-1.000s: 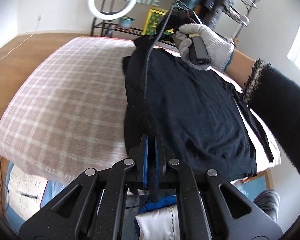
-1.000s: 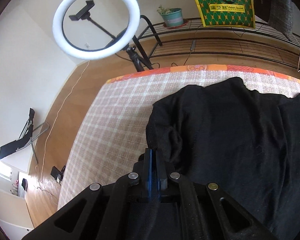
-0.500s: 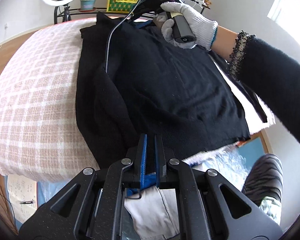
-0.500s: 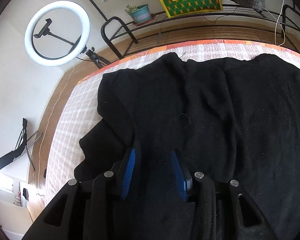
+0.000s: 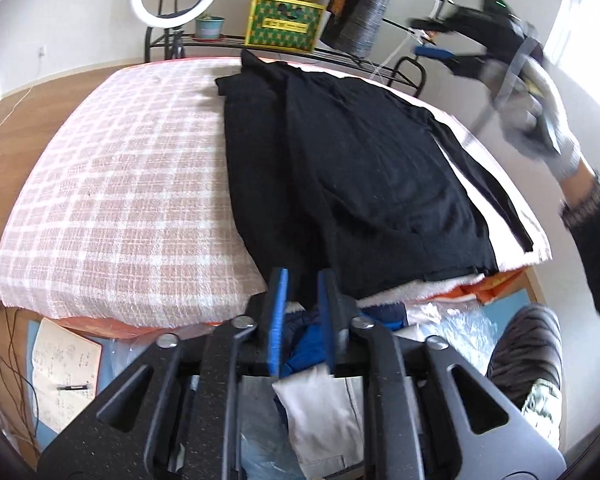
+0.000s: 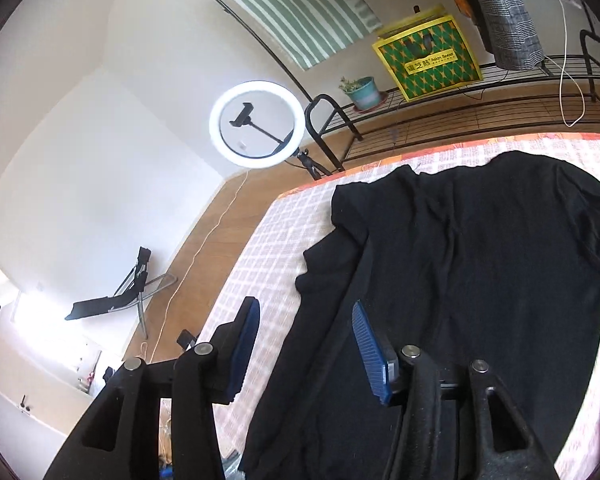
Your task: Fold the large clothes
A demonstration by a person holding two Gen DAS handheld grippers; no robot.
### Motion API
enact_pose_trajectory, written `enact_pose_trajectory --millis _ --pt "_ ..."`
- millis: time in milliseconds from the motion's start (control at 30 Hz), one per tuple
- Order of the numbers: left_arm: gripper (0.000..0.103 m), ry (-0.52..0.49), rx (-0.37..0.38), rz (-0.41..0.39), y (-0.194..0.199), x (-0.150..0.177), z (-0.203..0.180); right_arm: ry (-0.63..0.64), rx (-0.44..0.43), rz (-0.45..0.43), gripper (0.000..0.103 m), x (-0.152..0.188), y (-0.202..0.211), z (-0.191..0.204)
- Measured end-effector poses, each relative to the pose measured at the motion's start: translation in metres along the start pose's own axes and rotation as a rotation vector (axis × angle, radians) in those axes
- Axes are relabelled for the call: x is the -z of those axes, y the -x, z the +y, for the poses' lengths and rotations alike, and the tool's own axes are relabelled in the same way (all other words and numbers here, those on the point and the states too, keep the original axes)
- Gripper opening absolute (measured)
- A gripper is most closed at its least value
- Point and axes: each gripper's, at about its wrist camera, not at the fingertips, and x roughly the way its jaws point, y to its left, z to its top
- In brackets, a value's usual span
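Black garment [image 5: 352,168] released since earlier frames, left side now folded inward; laid flat on checked bed cover [image 5: 132,184], toward right. Left gripper [image 5: 302,320] opening, empty, at near hem. Right gripper [image 6: 304,352] opening, lifted clear, seemingly empty. Next fold judged pending.

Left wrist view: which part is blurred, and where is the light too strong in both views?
Left wrist view: the gloved hand at upper right is motion-blurred, the window edge behind it blown out; the black garment stays sharp. Right wrist view: glare at the lower left.
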Motion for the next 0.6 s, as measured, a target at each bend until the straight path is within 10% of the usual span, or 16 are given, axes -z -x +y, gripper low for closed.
enact_pose_trajectory --millis 167,467,600 --pt "0.05 0.066 -0.042 0.033 -0.038 -0.008 0.012 0.041 0.071 0.056 0.052 0.029 -0.004 0.007" --pt "0.05 0.273 0.014 0.135 -0.092 0.0 0.032 0.069 0.105 0.163 0.052 0.098 -0.02 0.01" --pt "0.011 0.278 0.038 0.123 -0.099 -0.002 0.024 0.074 0.125 0.162 0.052 0.101 -0.017 0.01"
